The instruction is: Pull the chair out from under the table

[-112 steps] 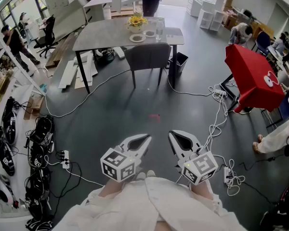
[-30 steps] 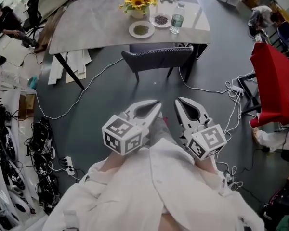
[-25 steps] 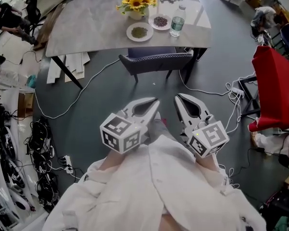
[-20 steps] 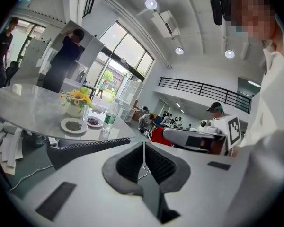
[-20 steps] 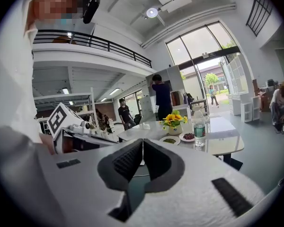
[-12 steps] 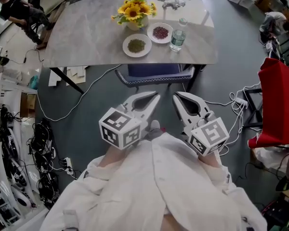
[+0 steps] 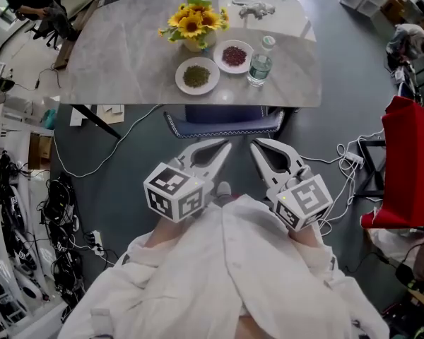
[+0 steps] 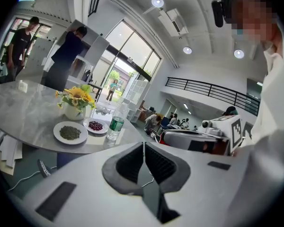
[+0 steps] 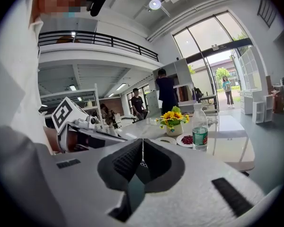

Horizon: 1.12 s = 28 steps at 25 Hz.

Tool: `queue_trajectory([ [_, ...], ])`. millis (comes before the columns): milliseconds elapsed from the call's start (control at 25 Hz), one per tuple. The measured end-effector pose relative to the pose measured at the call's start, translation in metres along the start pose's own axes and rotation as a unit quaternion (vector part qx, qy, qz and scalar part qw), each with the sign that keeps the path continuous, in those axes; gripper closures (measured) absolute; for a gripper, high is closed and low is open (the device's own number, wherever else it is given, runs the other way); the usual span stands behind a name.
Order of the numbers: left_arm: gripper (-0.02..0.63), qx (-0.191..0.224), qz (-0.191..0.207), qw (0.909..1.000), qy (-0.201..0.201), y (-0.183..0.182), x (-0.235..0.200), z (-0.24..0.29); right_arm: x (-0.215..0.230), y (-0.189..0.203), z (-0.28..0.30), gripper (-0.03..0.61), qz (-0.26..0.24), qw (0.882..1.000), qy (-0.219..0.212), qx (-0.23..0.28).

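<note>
Chair (image 7: pixel 222 114) tucked under tabletop (image 7: pixel 127 55); only backrest (image 7: pixel 222 128) clear of the edge. Left tongs (image 7: pixel 224 145), right tongs (image 7: pixel 256 144) both clenched, empty, near backrest. Step: approach. Next, probably: open, grip backrest, pull.

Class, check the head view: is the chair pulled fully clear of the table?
No, the chair sits with its seat partly under the table, only its backrest clear.

You face a grey marbled table (image 7: pixel 120 55) and a dark blue chair (image 7: pixel 222 124) edged in white dots. Yellow sunflowers (image 7: pixel 191 23), 2 white plates, green plate (image 7: pixel 179 82) and red plate (image 7: pixel 220 51), green-labelled bottle (image 7: pixel 258 66), red cloth (image 7: pixel 410 168).
</note>
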<state>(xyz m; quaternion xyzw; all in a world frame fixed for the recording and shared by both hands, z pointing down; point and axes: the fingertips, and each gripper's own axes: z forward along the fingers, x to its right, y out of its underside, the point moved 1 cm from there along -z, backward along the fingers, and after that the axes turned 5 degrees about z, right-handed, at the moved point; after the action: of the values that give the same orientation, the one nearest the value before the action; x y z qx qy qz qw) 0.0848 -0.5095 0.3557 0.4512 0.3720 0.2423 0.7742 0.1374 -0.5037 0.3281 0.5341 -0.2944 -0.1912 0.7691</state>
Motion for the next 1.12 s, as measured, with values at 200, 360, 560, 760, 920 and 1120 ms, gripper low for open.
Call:
queue_trajectory([
  [200, 0.589, 0.002, 0.006, 0.9999, -0.016, -0.004, -0.012, -0.004, 0.005, 0.005, 0.003, 0.573, 0.009, 1.000, 0.006, -0.005],
  [360, 0.589, -0.005, 0.017, 0.9995, -0.027, 0.000, -0.020, -0.009, 0.002, 0.009, 0.003, 0.572, 0.014, 1.000, 0.012, -0.010],
  [560, 0.588, -0.008, 0.015, 0.9991, -0.040, -0.002, -0.033, -0.018, 0.001, 0.013, 0.006, 0.572, 0.025, 0.999, 0.017, -0.017],
  [760, 0.588, -0.027, 0.027, 0.9986, -0.037, -0.001, -0.043, -0.019, 0.000, 0.023, 0.015, 0.572, 0.007, 0.999, 0.018, -0.042],
  [920, 0.588, -0.046, 0.054, 0.9972, -0.026, 0.000, -0.046, -0.018, 0.000, 0.026, 0.022, 0.572, 0.005, 0.999, 0.021, -0.047],
  [1120, 0.588, -0.069, 0.094, 0.9931, -0.007, 0.002, -0.048, -0.014, 0.006, 0.027, 0.030, 0.572, -0.018, 0.997, 0.033, -0.064],
])
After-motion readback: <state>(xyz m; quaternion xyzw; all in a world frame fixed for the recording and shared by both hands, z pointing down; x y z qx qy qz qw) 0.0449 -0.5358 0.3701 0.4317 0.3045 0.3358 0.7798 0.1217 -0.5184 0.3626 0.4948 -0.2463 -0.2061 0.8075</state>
